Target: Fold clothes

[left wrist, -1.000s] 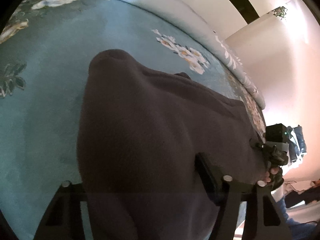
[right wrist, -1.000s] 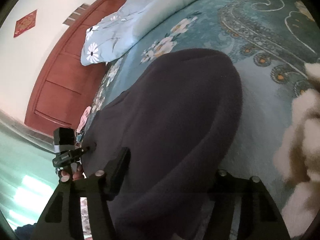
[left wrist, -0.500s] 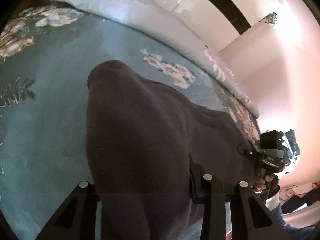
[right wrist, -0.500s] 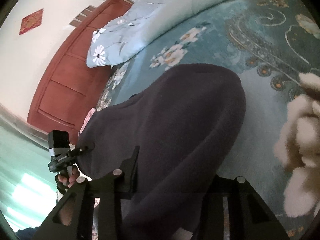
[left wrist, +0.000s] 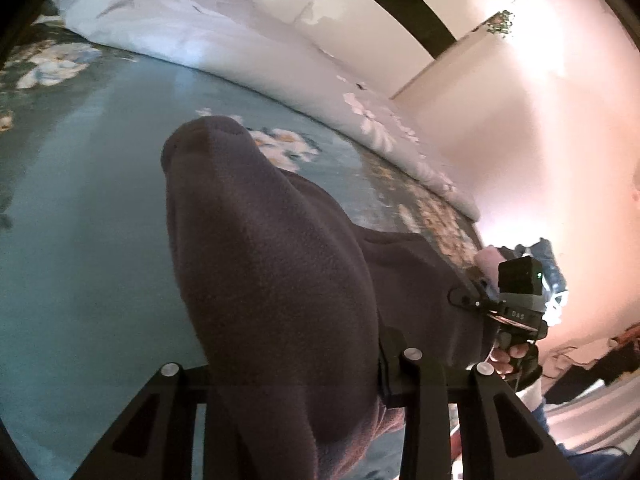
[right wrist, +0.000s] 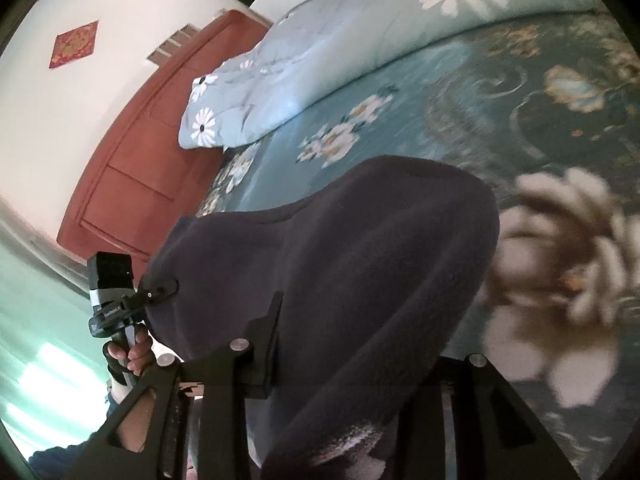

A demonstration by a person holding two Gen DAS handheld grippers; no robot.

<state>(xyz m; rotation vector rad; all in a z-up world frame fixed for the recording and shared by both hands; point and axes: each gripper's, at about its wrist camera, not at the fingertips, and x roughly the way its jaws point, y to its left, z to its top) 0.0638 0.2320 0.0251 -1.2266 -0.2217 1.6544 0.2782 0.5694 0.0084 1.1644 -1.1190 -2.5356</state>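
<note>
A dark grey fleece garment [left wrist: 280, 280] stretches over the teal floral bedspread [left wrist: 80, 240]. My left gripper [left wrist: 296, 372] is shut on one end of it; the cloth drapes over the jaws and hides the tips. My right gripper [right wrist: 344, 364] is shut on the other end of the same garment [right wrist: 360, 280], tips also covered. Each gripper shows in the other's view: the right one [left wrist: 476, 304] pinching the cloth at the right, the left one [right wrist: 160, 292] pinching it at the left. The garment hangs lifted between them, its far fold resting on the bed.
A pale blue flowered duvet [left wrist: 200, 28] lies along the far side of the bed, also in the right wrist view [right wrist: 300, 76]. A red-brown wooden door [right wrist: 132, 168] stands beyond the bed edge. Pink wall [left wrist: 540, 160] at right.
Both grippers have risen and tilted, lifting the garment ends off the bed. More of the duvet, wall and door shows now. Both keep their grip.
</note>
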